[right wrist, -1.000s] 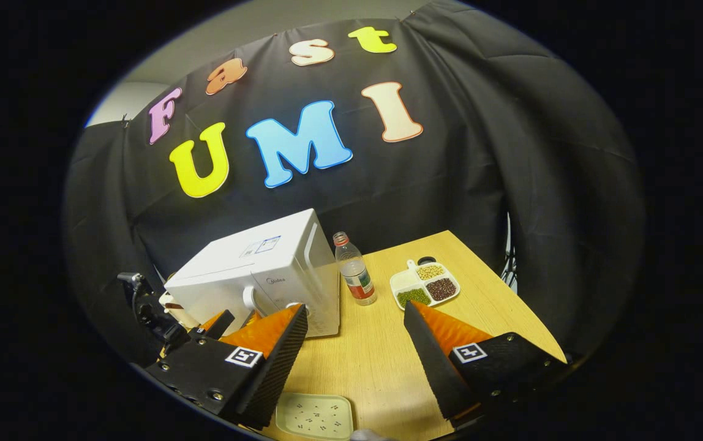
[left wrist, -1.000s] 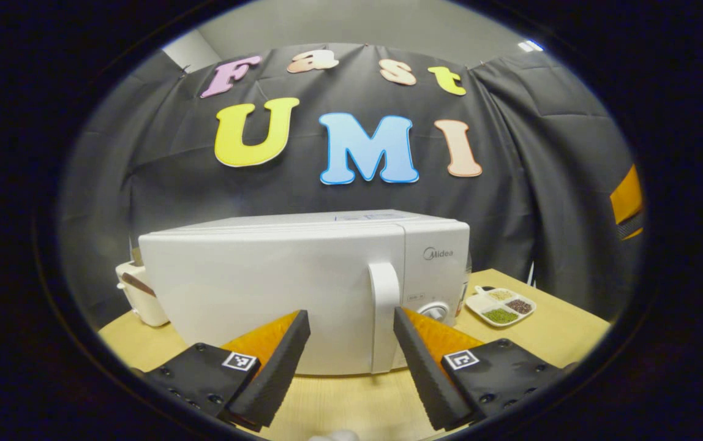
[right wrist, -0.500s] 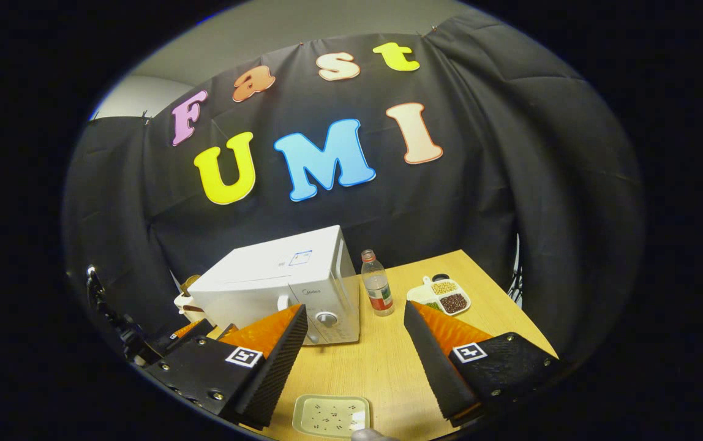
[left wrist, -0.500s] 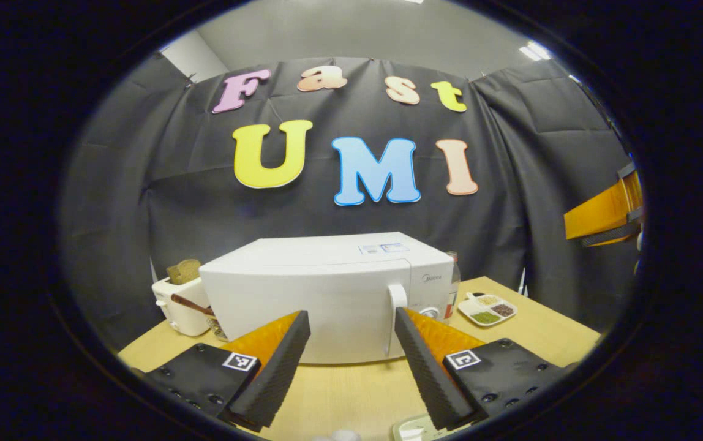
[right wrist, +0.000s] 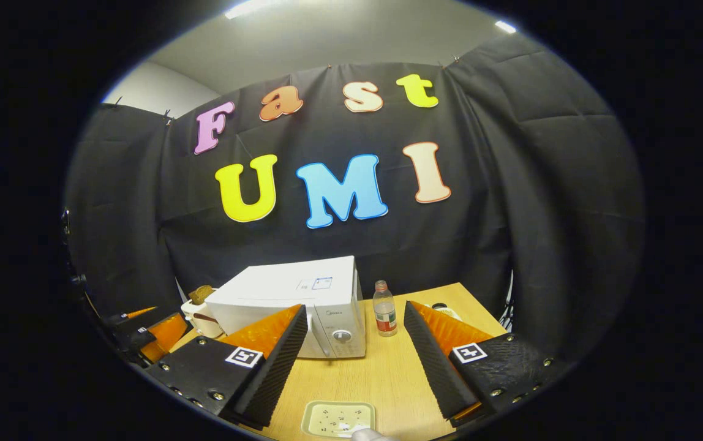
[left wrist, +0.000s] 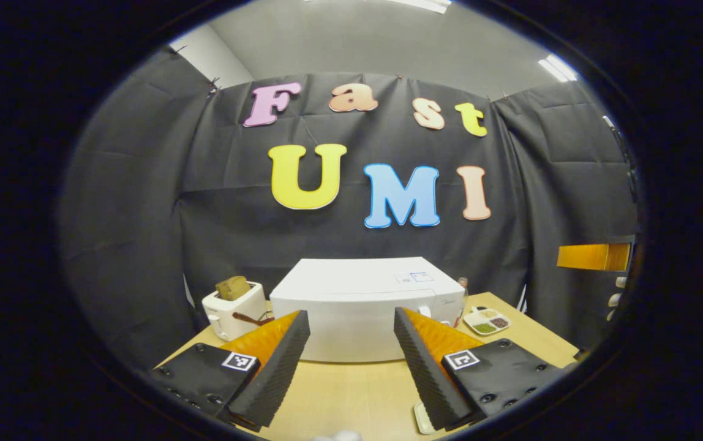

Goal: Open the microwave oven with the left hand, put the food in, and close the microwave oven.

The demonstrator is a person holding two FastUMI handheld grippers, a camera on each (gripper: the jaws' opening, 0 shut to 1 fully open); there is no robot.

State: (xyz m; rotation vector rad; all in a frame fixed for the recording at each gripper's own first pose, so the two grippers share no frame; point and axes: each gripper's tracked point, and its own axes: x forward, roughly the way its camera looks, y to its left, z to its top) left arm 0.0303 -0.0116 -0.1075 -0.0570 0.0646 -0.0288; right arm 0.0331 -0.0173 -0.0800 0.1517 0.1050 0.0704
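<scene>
The white microwave (left wrist: 351, 288) stands on the wooden table (left wrist: 345, 392) with its door shut and its handle (left wrist: 425, 311) at the right. My left gripper (left wrist: 351, 313) is open, held well back from the door with nothing between its fingers. In the right gripper view the microwave (right wrist: 290, 294) sits to the left of centre. A small pale plate of food (right wrist: 338, 419) lies on the table just below my right gripper (right wrist: 355, 307), which is open and holds nothing. The left gripper (right wrist: 155, 334) shows at that view's far left.
A white toaster (left wrist: 229, 312) with bread stands left of the microwave. A clear bottle (right wrist: 384, 316) stands right of it. A sectioned dish of beans (left wrist: 490, 321) lies at the table's right rear. The other gripper (left wrist: 593, 257) hangs at the right edge.
Both grippers have drawn back and up from the microwave, which now looks smaller and farther off. The door stays shut, and both grippers stay open.
</scene>
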